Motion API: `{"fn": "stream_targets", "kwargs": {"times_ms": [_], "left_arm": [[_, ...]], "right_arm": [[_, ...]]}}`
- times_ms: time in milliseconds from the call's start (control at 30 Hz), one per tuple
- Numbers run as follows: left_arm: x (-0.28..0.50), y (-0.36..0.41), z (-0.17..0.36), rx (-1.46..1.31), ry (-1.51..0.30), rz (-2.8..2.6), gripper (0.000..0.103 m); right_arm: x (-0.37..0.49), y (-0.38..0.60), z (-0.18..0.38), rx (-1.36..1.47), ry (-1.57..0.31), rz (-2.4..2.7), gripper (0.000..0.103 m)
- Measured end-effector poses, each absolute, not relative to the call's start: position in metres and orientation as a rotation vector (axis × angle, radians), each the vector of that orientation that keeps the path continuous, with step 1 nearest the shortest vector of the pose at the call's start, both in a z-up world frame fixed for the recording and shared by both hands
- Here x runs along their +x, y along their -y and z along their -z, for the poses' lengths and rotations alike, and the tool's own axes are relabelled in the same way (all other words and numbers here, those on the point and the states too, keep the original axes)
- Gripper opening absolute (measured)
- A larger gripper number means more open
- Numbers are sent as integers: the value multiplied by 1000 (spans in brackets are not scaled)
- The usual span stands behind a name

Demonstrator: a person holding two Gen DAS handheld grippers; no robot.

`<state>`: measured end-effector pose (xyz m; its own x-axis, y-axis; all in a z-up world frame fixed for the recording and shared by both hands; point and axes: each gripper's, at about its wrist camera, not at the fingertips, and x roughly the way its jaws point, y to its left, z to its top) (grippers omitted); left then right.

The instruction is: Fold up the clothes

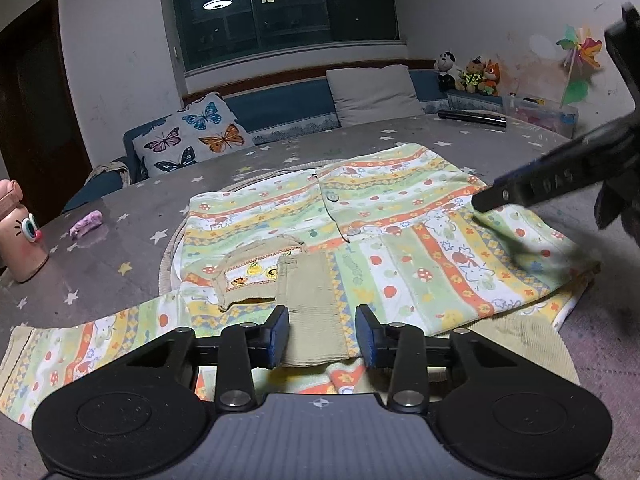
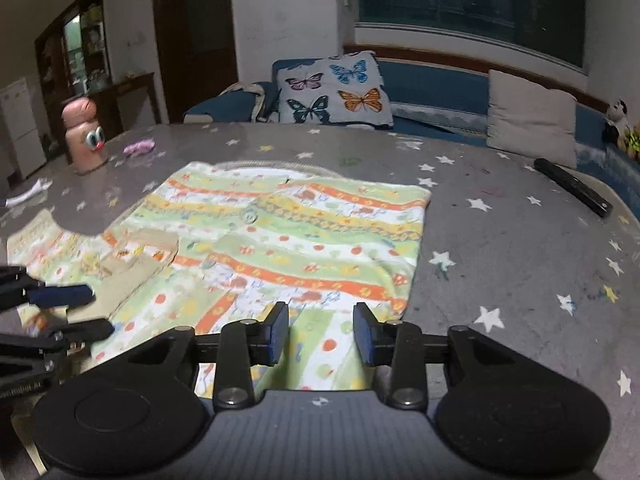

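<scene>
A child's striped cardigan (image 1: pixel 400 216) with green, orange and yellow bands, beige ribbed cuffs and buttons lies partly folded on the grey star-print table (image 1: pixel 132 224). My left gripper (image 1: pixel 322 330) is open just above the near edge, its fingers either side of a beige ribbed cuff (image 1: pixel 312 304). The right gripper's finger (image 1: pixel 520 192) reaches in from the right over the folded sleeve. In the right wrist view my right gripper (image 2: pixel 321 334) is open above the cardigan (image 2: pixel 304 232) at its near hem. The left gripper (image 2: pixel 60 312) shows at the left there.
A pink cartoon bottle (image 1: pixel 20 236) and a small pink cloth (image 1: pixel 86 224) sit at the table's left. A black remote (image 2: pixel 572 192) lies at the far right. A blue sofa with a butterfly cushion (image 1: pixel 192 136) stands behind the table.
</scene>
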<state>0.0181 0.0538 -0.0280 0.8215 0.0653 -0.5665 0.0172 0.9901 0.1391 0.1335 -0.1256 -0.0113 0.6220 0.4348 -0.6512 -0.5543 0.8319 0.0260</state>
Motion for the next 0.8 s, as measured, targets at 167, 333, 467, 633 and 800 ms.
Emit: {"fn": "stream_targets", "kwargs": {"times_ms": [167,333,467,633,800], "left_arm": [[15,-60,26,123,-602,-22,40],[13,-63,28,102,-601,-16,41],[4,-73,22,61,-586,-35,42],[-13,-98,16,17,-562,-125,42],[-34,-130,11,-15,-537,-258,47]], "right_arm": [[132,128,15,-183,-719,-524,36],[127,128,15,-197,-732,-504,37],[123,128,19,-206,-743,-473,39],[108,121,8,-209,-728,-505,44],[94,101,9,-234,-732,-562,47]]}}
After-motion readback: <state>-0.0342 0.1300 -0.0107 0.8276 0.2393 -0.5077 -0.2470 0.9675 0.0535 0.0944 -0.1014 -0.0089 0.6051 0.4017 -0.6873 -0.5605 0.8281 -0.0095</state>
